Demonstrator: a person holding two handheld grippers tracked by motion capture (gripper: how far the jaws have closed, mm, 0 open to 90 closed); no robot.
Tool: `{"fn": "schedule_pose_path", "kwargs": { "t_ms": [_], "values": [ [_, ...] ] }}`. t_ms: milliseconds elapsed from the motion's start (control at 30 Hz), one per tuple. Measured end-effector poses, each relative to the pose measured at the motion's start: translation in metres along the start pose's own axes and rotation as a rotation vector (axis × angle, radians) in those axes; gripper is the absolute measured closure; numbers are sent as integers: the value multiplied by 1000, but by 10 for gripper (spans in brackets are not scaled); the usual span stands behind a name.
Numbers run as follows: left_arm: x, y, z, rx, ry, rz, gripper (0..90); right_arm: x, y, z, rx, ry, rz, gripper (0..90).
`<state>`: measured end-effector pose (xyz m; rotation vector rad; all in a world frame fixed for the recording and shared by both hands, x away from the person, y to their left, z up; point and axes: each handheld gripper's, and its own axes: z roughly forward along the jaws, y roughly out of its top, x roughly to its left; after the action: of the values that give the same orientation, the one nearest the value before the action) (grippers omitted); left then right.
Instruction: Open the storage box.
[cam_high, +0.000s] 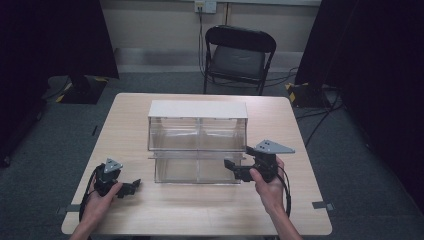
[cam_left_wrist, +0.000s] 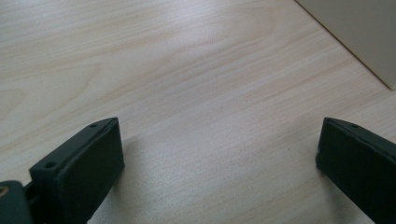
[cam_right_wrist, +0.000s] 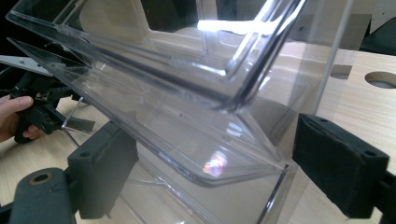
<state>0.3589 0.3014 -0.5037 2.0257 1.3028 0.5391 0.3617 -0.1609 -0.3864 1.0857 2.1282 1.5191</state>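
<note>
While the left gripper (cam_high: 131, 187) rests wide open on the table (cam_high: 200, 210) at lower left, the clear box (cam_high: 197, 142) stands mid-frame. At its right, the right gripper (cam_high: 233, 165), jaws spread, should probably square up before closing.

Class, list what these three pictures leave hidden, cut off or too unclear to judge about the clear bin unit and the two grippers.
- Clear bin unit: its contents are unreadable in the high view because of glare and distance.
- Right gripper: the right gripper view does not settle whether its open jaws touch the bin.
- Left gripper: the bottom edge cuts off its body.
- White top: it hides the unit's back.
</note>
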Motion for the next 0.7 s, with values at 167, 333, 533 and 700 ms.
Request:
{"fn": "schedule_pose_path", "kwargs": {
  "t_ms": [167,333,533,700],
  "values": [
    [0,0,0,0,0,-1,3,-1,1,0,-11,11,14,127],
    [0,0,0,0,0,0,3,-1,4,0,-12,13,-2,122],
    [0,0,0,0,1,0,3,-3,3,1,-13,21,7,111],
    [0,0,0,0,0,1,3,-3,3,2,-10,23,13,109]
  ]
}}
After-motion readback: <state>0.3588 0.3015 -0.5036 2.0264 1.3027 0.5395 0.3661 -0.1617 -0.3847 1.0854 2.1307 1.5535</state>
